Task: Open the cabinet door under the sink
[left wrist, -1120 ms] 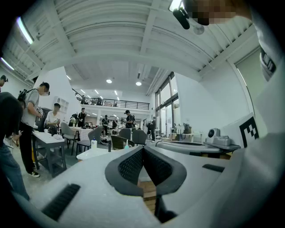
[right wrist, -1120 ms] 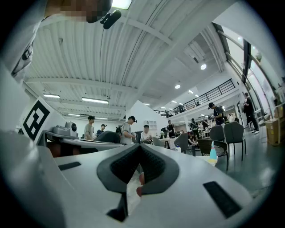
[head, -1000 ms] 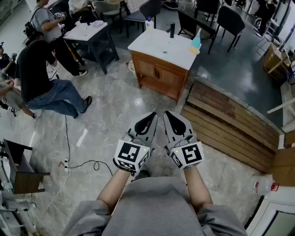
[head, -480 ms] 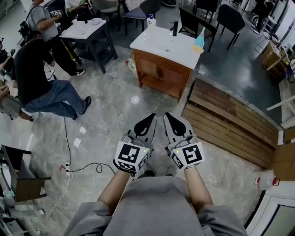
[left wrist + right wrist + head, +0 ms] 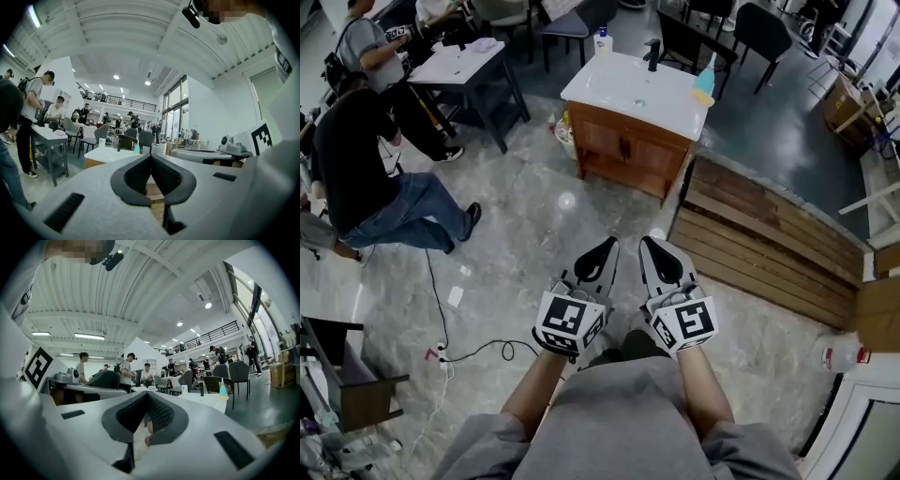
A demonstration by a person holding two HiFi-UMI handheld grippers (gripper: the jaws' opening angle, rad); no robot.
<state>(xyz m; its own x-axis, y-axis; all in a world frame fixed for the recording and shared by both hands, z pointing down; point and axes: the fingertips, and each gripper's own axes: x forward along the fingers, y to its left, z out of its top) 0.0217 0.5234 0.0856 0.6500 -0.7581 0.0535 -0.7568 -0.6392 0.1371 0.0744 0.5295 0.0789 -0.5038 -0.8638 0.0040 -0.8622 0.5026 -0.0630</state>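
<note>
the cabinet door handles [image 5: 621, 148] show only in the head view.

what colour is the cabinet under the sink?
Reddish-brown wood. The cabinet shows best in the head view.

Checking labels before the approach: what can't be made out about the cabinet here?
- Cabinet front: left gripper view, mostly hidden behind the left gripper; right gripper view, hidden behind the right gripper.
- Door handles: head view, too small to tell their shape.
- Cabinet's back: head view, faces away, under the sink top.
</note>
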